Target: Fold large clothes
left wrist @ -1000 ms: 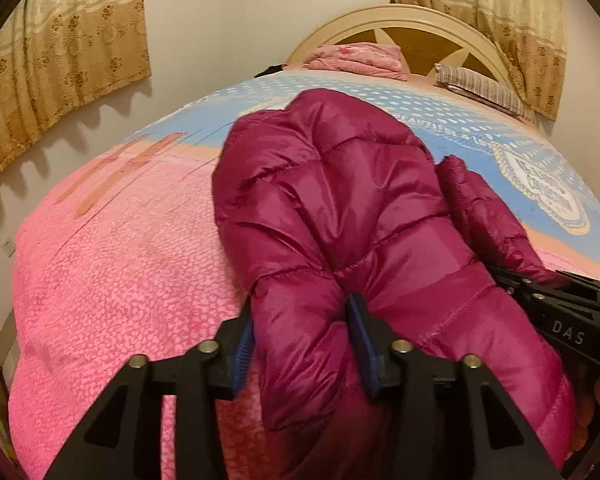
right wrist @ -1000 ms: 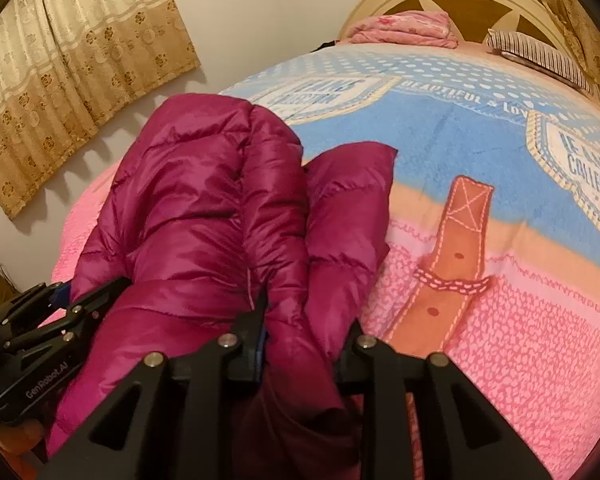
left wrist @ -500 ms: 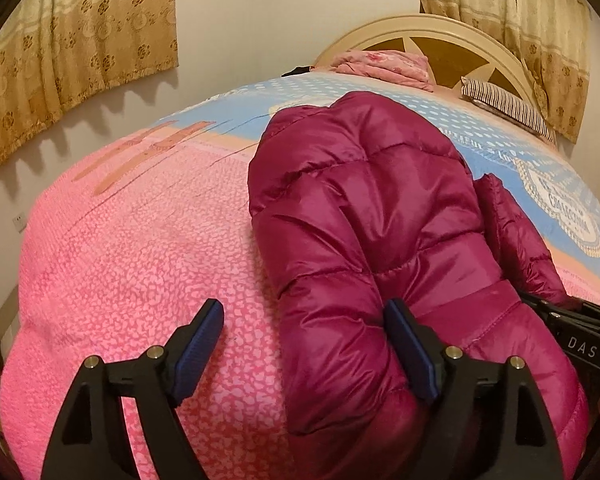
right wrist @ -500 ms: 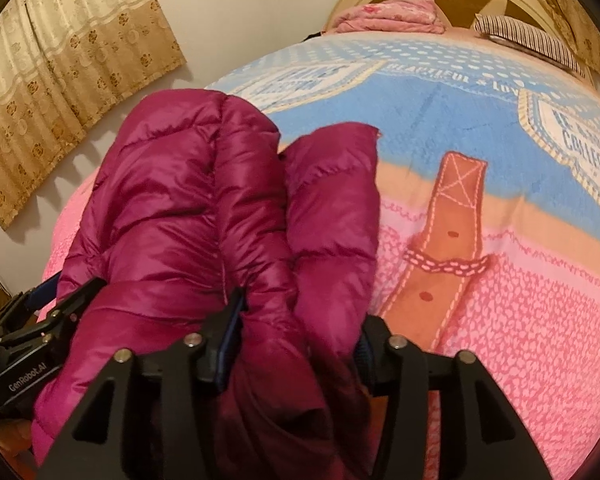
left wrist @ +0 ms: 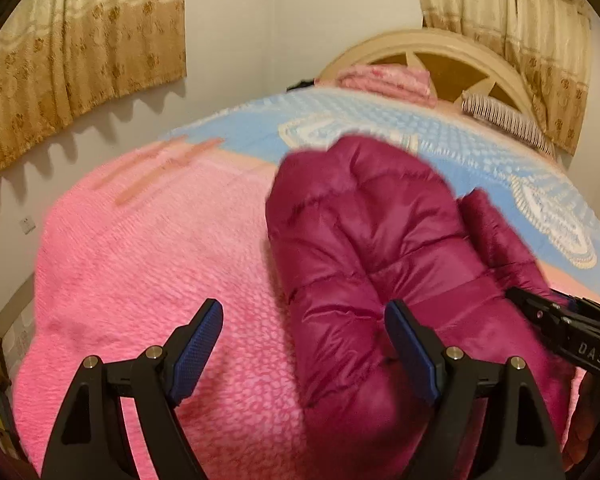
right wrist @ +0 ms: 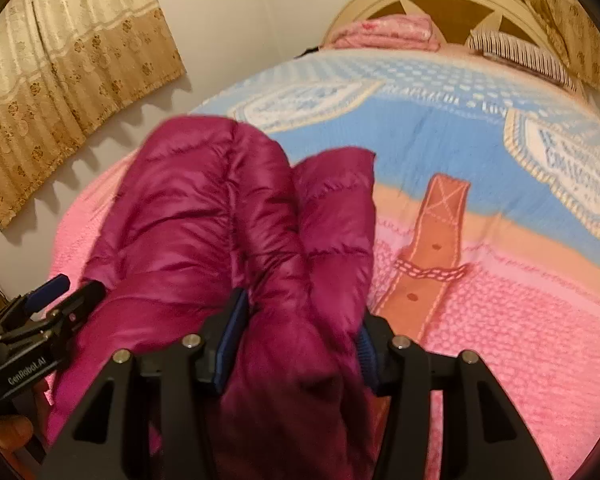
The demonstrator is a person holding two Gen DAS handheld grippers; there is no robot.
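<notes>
1. Far left, past the edge of the bed, a gold patterned curtain [left wrist: 80,68] hangs on the pale wall, playing no part in the work.
2. Next comes the pink stretch of the bedspread [left wrist: 148,264], bare, which leaves room beside the garment for a later fold or for smoothing.
3. Over that pink area the left gripper [left wrist: 304,340] stands wide apart; its left pad is over bare bedspread and its right pad sits against the near fold of the jacket without pinching it. I judge the wide stance to be a release, so the folded bulk can settle on the bed.
4. At the middle lies the magenta puffer jacket [left wrist: 380,248], folded lengthwise into a thick bundle on the near half of the bed, running toward the headboard [left wrist: 440,56]. A folded-in part, probably a sleeve, lies along its right side.
5. Right of that, the right gripper [right wrist: 296,340] has its jaws opening, with the near end of the jacket bunched between them; puffy fabric fills the gap, so whether the pads press on it I cannot tell.
6. Farthest right, the blue printed part of the bedspread lies uncovered.
</notes>
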